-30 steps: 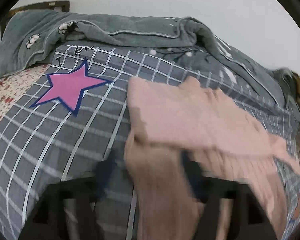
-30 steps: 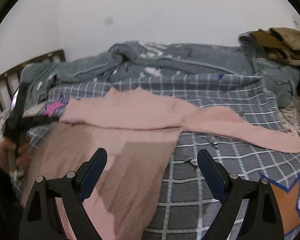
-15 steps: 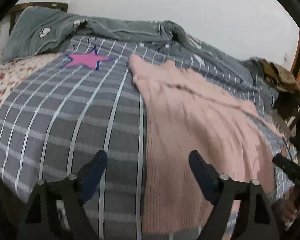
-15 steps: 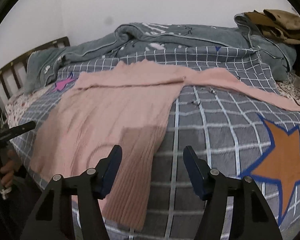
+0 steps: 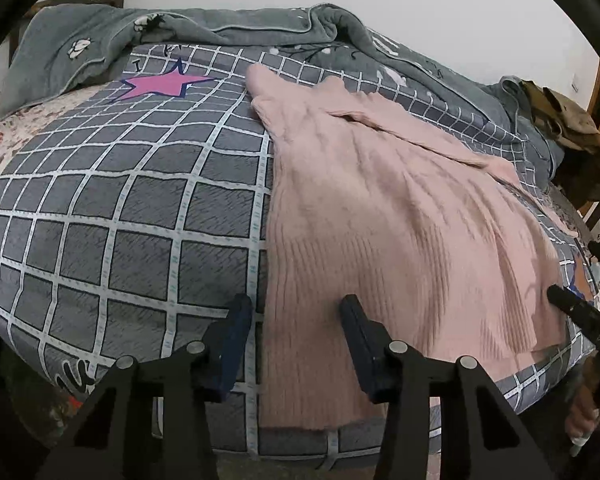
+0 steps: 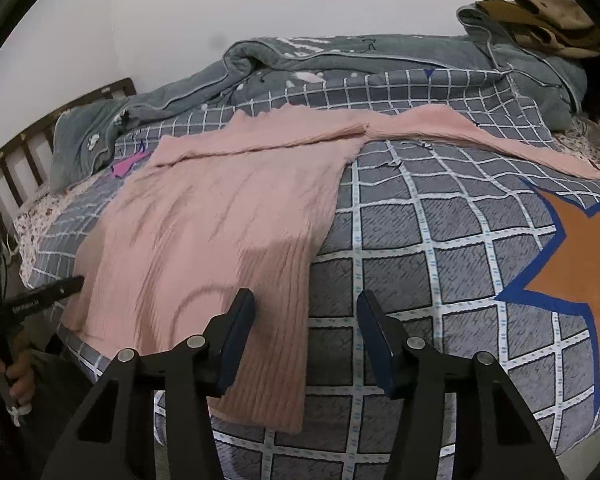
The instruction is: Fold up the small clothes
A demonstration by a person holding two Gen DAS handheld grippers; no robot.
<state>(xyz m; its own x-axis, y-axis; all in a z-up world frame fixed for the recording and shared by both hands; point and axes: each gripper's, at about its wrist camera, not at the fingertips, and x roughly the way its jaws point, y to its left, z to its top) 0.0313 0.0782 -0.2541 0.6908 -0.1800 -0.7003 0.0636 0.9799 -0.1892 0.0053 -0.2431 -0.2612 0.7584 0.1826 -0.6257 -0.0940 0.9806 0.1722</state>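
The pink sweater (image 5: 384,216) lies spread flat on the bed (image 5: 120,208) just ahead of both empty, wide-spread claws, left claw (image 5: 296,340) and right claw (image 6: 306,336), so folding seems about to start, next needing a hem-corner grip.

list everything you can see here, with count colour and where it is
sweater: one, pink, spread flat on the quilt, one sleeve stretched out to the right
quilt: one, grey with white grid, covering the bed
stars: two, pink near the headboard end, orange near the foot end
blanket: one, grey-green, bunched along the wall side
sheet: one, floral, at the bed's edge
headboard: one, dark wood
clothes pile: brown, on the blanket's end
left tongs: open, over the sweater's hem
right tongs: open, at the hem's other corner
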